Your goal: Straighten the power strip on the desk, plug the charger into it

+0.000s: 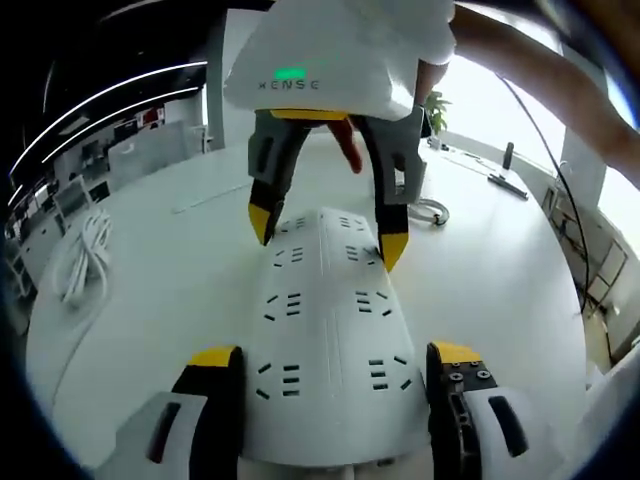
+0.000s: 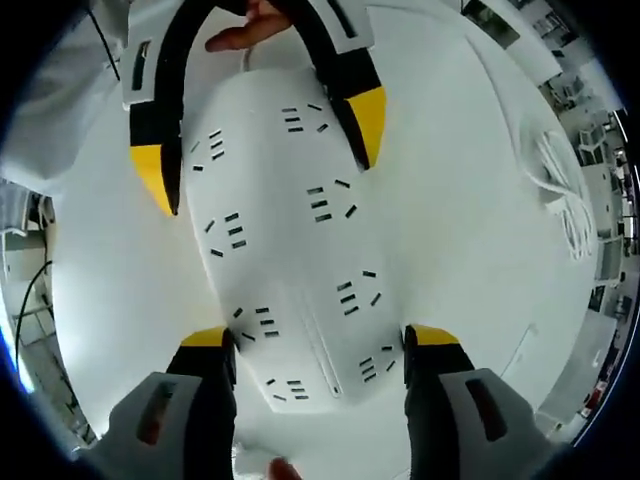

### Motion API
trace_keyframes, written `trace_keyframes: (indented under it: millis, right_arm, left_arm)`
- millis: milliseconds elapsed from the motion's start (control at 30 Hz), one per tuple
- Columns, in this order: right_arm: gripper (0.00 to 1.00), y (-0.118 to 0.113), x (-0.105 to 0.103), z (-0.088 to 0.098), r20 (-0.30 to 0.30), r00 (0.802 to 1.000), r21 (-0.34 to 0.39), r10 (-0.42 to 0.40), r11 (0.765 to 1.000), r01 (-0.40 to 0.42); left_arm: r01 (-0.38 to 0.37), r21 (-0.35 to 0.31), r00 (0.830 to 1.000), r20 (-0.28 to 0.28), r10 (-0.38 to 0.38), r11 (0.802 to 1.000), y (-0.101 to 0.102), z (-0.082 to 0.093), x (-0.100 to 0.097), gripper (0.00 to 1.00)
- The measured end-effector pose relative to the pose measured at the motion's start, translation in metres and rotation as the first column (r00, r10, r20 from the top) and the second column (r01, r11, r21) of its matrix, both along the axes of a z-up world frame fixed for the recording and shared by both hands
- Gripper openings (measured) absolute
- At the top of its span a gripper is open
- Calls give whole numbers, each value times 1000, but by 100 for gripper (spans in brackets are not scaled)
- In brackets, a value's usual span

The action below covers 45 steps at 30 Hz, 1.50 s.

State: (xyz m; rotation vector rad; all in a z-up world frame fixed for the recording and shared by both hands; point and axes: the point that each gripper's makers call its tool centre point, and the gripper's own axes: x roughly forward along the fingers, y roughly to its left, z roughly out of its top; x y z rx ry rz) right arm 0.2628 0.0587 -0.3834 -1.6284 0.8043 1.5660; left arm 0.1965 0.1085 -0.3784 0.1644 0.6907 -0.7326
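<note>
**Both grippers on the power strip, one at each end**

The power strip (image 1: 325, 340) lies flat on the white desk (image 1: 150, 300), a long white body with two rows of sockets facing up. In my left gripper view it runs straight away from me; in my right gripper view (image 2: 290, 260) it runs up the frame, tilted slightly.

My left gripper (image 1: 335, 365) has its jaws on either side of the near end of the strip, yellow tips against its edges, so I read it as clamped on the strip. The right gripper (image 1: 325, 230) comes in from the far side and straddles the opposite end.

From the right gripper (image 2: 320, 345) the same holds: jaws pressed to both edges of its end, with the left gripper (image 2: 265, 145) across the far end.

A coiled white cable (image 1: 85, 250) lies on the desk, well apart from the strip. I cannot pick out the charger with certainty.
</note>
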Motion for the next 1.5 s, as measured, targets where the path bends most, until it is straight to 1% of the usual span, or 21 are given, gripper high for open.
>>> trace_keyframes:
  millis: [233,433,600,733,833,1000,1133,1300,1333,1433,1500]
  right_arm:
    - [67,0,-5,-1,-31,999,12,8,1000,-8]
    - [67,-1,-9,-1,-36,999,17,-6,1000,6]
    - [67,-4,-13,-1,-24,998,-6,-50,999,50]
    - [67,-9,-16,0,-23,995,-10,-100,995,100]
    - [67,-12,-22,0,-27,990,-3,-139,990,139]
    - [67,-16,-25,0,-37,982,14,-187,982,187]
    - [67,-20,-30,0,-38,970,14,-240,970,241]
    - [67,-24,-37,2,-53,953,49,-300,952,302]
    - [67,-24,-38,2,-55,951,52,-303,951,306]
    - [67,-26,-46,2,-63,932,71,-356,930,360]
    - [67,-27,-52,1,-63,920,71,-387,918,391]
  left_arm:
    - [1,1,1000,-1,-1,1000,1,0,0,76]
    - [20,-3,1000,-3,-20,1000,1,1,-1,75]
    - [47,8,999,-11,-47,999,1,1,-3,75]
    - [90,25,996,-21,-90,996,0,0,-5,75]
    - [140,29,990,-25,-140,990,-1,0,-7,75]
    - [185,51,982,-35,-183,981,-2,-1,-8,75]
    - [243,79,970,-49,-240,967,-3,-1,-11,75]
    - [292,98,956,-58,-287,952,-4,-1,-14,75]
    - [300,103,954,-62,-295,948,-4,-1,-15,74]
    - [365,128,931,-75,-358,922,-3,-2,-16,74]
    - [396,144,918,-90,-386,907,-3,-2,-18,74]
